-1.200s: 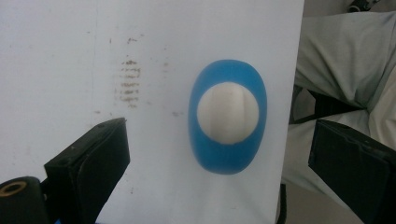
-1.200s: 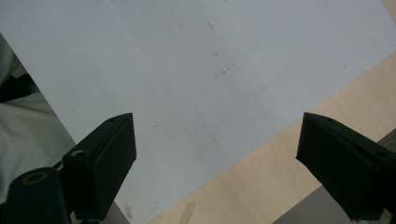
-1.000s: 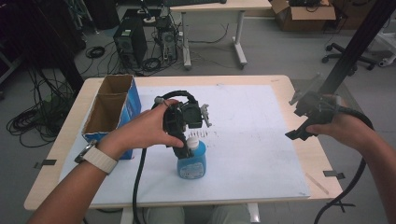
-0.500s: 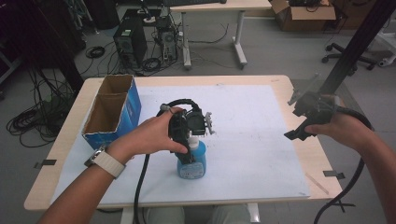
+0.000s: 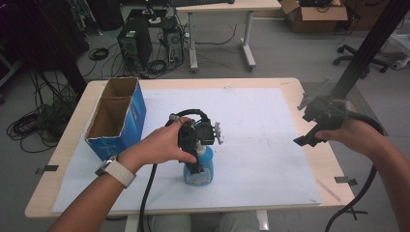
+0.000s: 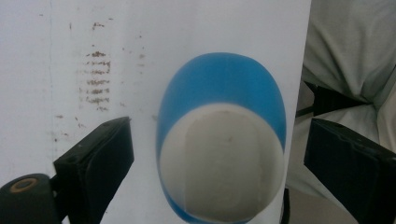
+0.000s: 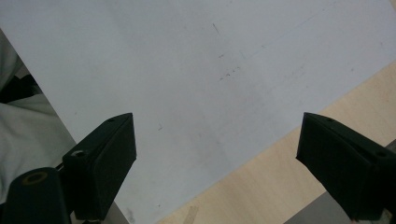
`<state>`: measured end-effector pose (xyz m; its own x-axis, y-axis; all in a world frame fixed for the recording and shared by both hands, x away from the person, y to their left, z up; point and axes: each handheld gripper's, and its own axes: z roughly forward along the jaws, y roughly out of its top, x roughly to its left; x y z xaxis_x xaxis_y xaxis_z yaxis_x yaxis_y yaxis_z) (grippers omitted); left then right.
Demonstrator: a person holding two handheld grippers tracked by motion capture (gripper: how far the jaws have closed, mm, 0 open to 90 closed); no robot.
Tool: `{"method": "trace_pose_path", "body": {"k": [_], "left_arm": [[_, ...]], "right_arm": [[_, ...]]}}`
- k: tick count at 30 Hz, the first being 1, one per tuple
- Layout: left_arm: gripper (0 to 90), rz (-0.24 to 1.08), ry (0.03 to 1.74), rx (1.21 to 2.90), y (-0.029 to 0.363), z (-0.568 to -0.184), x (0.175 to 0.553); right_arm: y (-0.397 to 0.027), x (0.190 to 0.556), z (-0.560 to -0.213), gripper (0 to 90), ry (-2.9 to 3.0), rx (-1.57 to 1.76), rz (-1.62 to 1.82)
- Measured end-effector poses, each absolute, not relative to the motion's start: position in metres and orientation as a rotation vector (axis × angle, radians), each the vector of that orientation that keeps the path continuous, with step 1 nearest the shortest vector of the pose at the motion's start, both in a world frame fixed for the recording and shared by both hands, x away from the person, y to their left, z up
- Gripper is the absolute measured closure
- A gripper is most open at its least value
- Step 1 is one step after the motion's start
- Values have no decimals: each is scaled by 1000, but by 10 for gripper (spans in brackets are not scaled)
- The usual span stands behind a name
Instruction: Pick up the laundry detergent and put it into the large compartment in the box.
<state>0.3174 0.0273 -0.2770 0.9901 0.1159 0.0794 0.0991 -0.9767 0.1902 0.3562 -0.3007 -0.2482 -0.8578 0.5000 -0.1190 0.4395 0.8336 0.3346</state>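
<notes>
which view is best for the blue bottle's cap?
Left gripper view: the white cap of the blue bottle sits large, seen from above. The high view has the bottle half covered by the left hand-held gripper.

Even, soft overhead light on the white sheet (image 5: 261,135), room behind dim, faint shadows under the hands, no glare, high view fairly sharp, blue bottle (image 6: 222,140) close-up soft, black jaws slightly blurred at frame edges
</notes>
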Motion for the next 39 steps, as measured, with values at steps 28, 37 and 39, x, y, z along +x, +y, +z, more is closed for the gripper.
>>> {"method": "trace_pose_path", "body": {"k": [28,37,39], "left_arm": [[268,124,160,2957,27,-282,320],[343,133,158,2956,28,-282,320],[365,128,152,2954,28,-282,320]], "right_arm": [[-302,356,-250,122,2813,722,452],[-302,356,-250,123,2814,723,454],[-302,356,-250,123,2814,725,453]]}}
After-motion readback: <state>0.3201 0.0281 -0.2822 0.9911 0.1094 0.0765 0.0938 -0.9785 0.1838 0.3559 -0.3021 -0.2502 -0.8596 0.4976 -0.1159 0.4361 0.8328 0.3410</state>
